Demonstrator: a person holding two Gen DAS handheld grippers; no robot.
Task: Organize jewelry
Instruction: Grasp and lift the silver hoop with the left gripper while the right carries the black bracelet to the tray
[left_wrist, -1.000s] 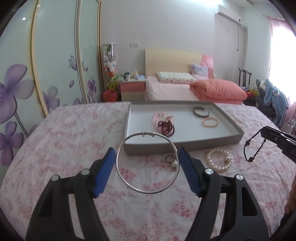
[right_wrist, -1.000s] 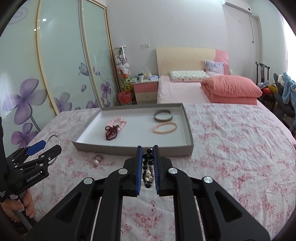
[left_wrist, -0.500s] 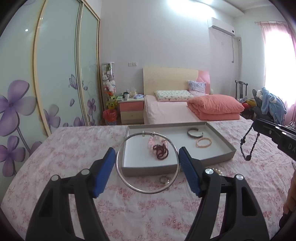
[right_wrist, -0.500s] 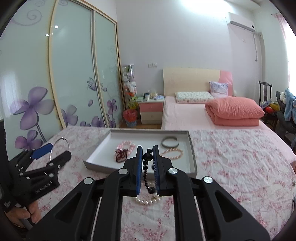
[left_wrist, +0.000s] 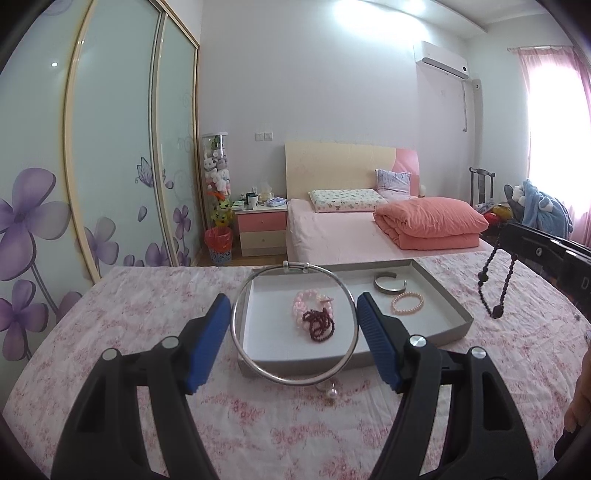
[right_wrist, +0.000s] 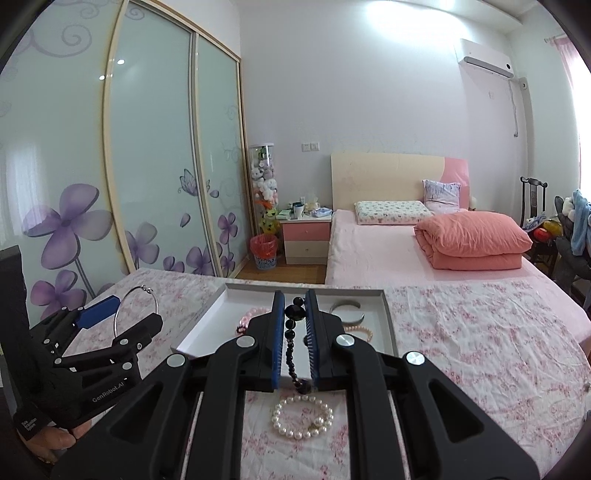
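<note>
A silver bangle (left_wrist: 293, 325) is clamped upright between the blue pads (left_wrist: 207, 343) of the left gripper (left_wrist: 293, 345), held above the flowered bedspread (left_wrist: 110, 332). Just beyond it the grey tray (left_wrist: 443, 295) is seen, with a pink bracelet (left_wrist: 306, 301), dark red beads (left_wrist: 319, 325), a metal cuff (left_wrist: 389, 286) and a peach bracelet (left_wrist: 407, 303) inside. A black bead string (right_wrist: 293, 332) is pinched in the nearly closed right gripper (right_wrist: 295, 339); a pearl bracelet (right_wrist: 302, 416) lies on the cloth below it

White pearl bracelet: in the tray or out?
Out. The white pearl bracelet lies on the floral bedspread, nearer the camera than the grey tray.
</note>
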